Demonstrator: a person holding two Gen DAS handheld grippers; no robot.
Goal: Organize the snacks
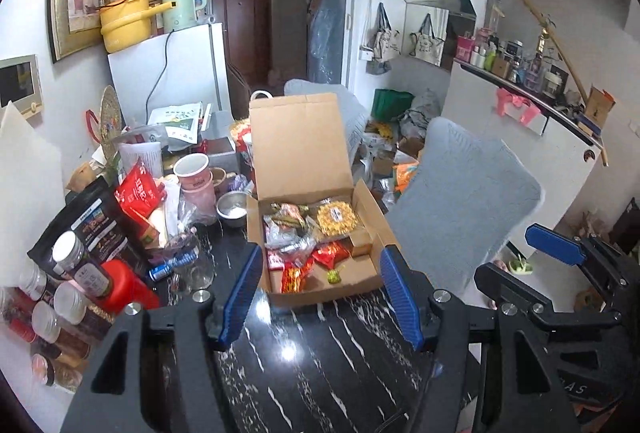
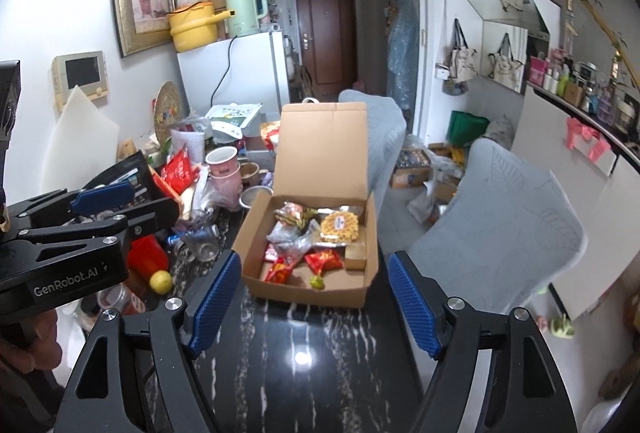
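Black marble table [image 2: 320, 373] carries open cardboard box [image 2: 316, 153] of snacks [image 2: 316, 233], far of both tools. Left tool [image 1: 320, 293] and right tool [image 2: 312, 297] gape empty, near side, apart from box.

Left wrist camera sits just behind its own blue fingers [image 1: 240, 297], looking forward and down across the black marble table [image 1: 320, 373] toward the open cardboard box [image 1: 298, 149], with the right gripper [image 1: 560, 245] poking in at its right edge. Right wrist camera takes nearly the same line from a spot to the right, the left gripper [image 2: 104, 199] at its left edge. Both sit near the table, above it. Shared: the box, the white fridge [image 2: 248, 69], the brown door [image 2: 324, 29] and the grey chairs [image 2: 500, 217].
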